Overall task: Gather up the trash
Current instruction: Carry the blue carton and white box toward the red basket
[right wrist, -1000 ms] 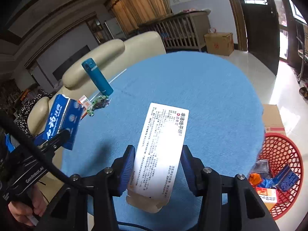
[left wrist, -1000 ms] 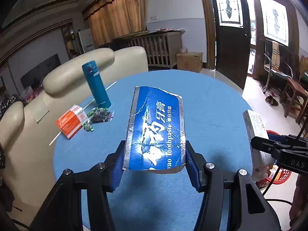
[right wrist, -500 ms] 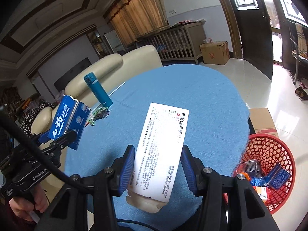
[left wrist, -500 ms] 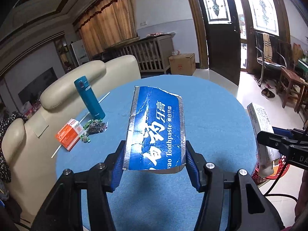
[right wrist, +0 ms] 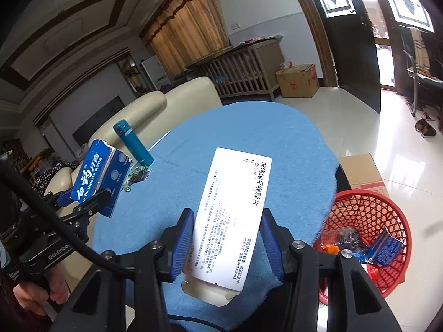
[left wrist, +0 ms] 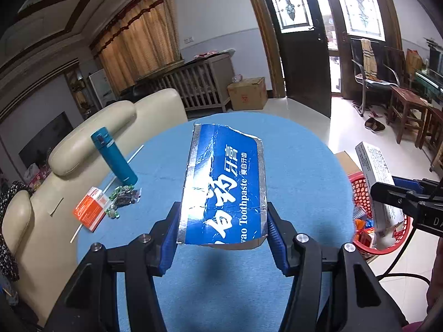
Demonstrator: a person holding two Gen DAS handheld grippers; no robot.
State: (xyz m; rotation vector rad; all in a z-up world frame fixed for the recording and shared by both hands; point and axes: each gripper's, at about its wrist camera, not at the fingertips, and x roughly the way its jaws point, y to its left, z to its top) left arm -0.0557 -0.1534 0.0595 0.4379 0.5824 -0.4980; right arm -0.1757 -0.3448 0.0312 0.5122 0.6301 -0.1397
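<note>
Between each hand-held gripper's (left wrist: 223, 238) closed fingers, one box: toothpaste box (left wrist: 224, 185) left, medicine box (right wrist: 231, 215) right.

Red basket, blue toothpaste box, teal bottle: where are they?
red basket (right wrist: 387, 210), right wrist view, mesh wall.
blue toothpaste box (left wrist: 224, 182), left wrist view, printed face.
teal bottle (left wrist: 115, 156), left wrist view, body.

The round table under a blue cloth (left wrist: 290, 166) lies bare across its middle and far side, giving open passage there. Along its left edge stands an upright teal insulated bottle (left wrist: 115, 156), with a small heap of green wrappers (left wrist: 123, 197), a flat orange-and-white carton (left wrist: 91, 211) and a thin white stick (left wrist: 121, 173) close together beside it. The cream leather sofa (left wrist: 91, 127) backs that edge. Off the right edge, a red plastic mesh basket (right wrist: 368, 221) sits on the floor, its mouth open upward, a brown cardboard box (right wrist: 362, 171) just behind it.
</note>
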